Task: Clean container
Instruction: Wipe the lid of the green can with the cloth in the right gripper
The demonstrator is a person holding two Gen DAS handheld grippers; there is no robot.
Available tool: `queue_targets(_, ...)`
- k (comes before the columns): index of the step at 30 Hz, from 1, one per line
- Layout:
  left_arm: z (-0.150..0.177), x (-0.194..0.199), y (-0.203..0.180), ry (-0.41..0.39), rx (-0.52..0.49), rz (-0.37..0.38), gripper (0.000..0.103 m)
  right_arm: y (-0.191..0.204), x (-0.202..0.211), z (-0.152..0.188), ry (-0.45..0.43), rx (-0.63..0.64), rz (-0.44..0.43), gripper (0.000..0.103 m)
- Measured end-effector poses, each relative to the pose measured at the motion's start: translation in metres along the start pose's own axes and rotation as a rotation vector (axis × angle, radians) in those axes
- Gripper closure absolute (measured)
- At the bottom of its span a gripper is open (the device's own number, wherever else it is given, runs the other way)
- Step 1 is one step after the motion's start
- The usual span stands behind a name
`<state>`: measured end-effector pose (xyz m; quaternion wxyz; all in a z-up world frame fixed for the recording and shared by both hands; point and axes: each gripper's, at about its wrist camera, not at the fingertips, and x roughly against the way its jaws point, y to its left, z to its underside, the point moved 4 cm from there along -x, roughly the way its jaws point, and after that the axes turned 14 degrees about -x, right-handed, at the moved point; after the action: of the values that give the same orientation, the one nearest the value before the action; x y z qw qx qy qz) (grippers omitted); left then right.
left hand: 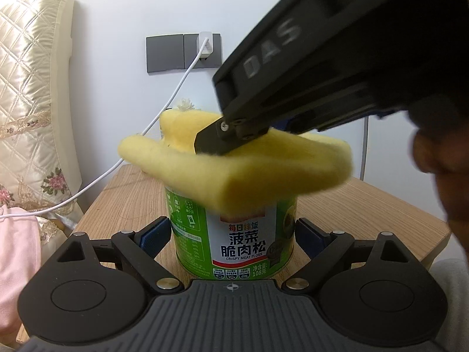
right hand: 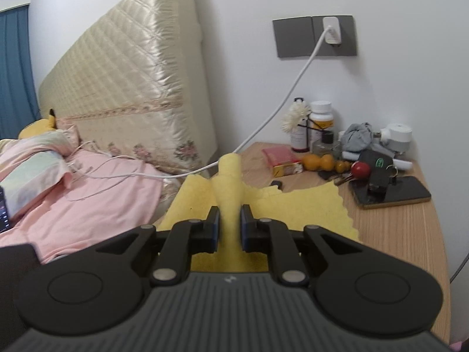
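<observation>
Bedside table (left hand: 366, 205): cloth-topped can (left hand: 231, 234), contents unseen.

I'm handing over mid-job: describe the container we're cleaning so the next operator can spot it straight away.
Start at the wooden bedside table beside the bed. The container stands upright on its near part, between the fingers of the left gripper, with the yellow cloth held by the right gripper draped over its top. It is the only green can, labelled CRISPY MEAT FLOSS.
</observation>
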<state>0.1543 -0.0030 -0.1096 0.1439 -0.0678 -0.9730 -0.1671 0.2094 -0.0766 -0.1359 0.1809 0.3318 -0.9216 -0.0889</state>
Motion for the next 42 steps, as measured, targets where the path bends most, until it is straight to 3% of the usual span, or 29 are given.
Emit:
queue_targets(6, 0.0, -0.003, 0.002, 0.004, 0.001, 0.002, 0.01, -0.014, 0.018, 0.0, -0.021, -0.007, 0.065, 0.088)
queue_targets(11, 0.0, -0.005, 0.005, 0.005, 0.002, 0.003, 0.01, -0.028, 0.009, -0.01, -0.039, -0.014, 0.099, 0.088)
queue_targets(19, 0.001, -0.006, 0.008, 0.003, 0.002, 0.0, 0.01, -0.014, -0.016, -0.013, -0.03, -0.007, 0.047, 0.087)
queue_targets(27, 0.001, -0.009, 0.011, 0.006, 0.004, -0.003, 0.01, 0.002, 0.008, 0.003, -0.004, -0.014, -0.024, 0.088)
queue_targets(35, 0.001, -0.012, 0.015, 0.008, 0.006, 0.0, 0.01, -0.018, 0.017, -0.002, -0.043, -0.006, 0.064, 0.088)
queue_targets(42, 0.002, -0.013, 0.018, 0.006, 0.006, 0.001, 0.011, -0.021, -0.006, -0.011, -0.054, -0.01, 0.059, 0.087)
